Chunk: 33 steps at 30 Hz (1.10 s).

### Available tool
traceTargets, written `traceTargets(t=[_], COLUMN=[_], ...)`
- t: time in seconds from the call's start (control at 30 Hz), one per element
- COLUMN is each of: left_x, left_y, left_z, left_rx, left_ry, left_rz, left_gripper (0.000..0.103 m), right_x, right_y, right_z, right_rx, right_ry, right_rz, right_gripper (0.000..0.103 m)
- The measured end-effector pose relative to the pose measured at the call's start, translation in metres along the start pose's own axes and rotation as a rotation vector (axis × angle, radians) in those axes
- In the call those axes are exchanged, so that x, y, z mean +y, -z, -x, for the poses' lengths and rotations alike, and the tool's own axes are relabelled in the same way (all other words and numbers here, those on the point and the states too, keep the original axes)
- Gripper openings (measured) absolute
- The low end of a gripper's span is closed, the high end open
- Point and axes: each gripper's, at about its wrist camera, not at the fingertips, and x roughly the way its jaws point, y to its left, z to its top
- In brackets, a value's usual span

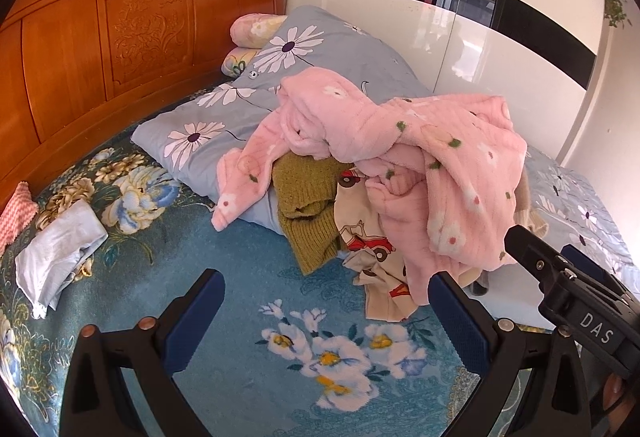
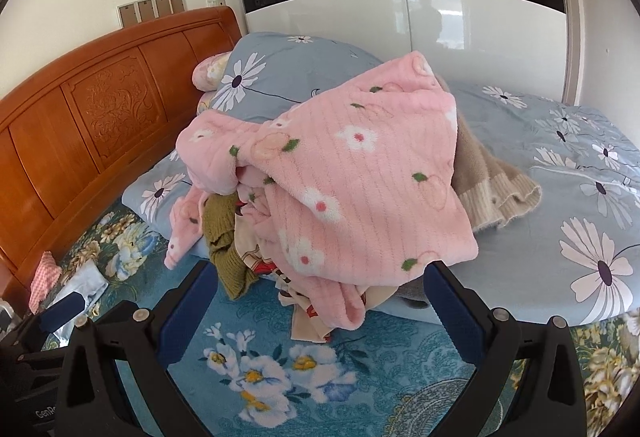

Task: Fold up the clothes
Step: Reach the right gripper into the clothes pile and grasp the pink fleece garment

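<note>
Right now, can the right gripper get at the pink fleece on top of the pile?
Probably yes: the right gripper is open, and the pink fleece hangs just ahead of its fingers on top of the pile, nothing covering it.

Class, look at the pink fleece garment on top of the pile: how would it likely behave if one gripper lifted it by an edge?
The pink fleece garment would probably go floppy and hang, since it already drapes in soft folds. Its plush look suggests it is bulky yet fairly light. It lies over the olive knit, so lifting may drag that along.
</note>
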Motion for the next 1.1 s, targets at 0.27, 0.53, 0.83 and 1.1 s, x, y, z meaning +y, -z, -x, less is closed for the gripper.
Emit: traceTargets(t=[0.27,0.53,0.83,1.1], left_x=[-0.001,0.016,0.042,0.061], left_y=[0.004,0.013,0.047,0.076], left_z=[0.009,0.004,0.012,0.019], left_rx=[-0.008,-0.005,0.062,0.018], left_ry=[0.016,0.015,0.041,0.037], left_rz=[0.005,0.020,0.076,0.080], left_gripper=[0.103,0.103,0.103,0.103], right_x=[0.010,0.015,0.015,0.014], right_y=[-0.003,-0.001,0.002,-0.004], right_z=[0.002,-0.002,-0.010,0.027], right_rx=[-0.028,-0.023,-0.011,-0.282], right_ry=[0.032,0.053,0.032,0.174], right_rz=[0.066,0.107,0.084,0.100], right_gripper=[0.103,0.103,0.103,0.103])
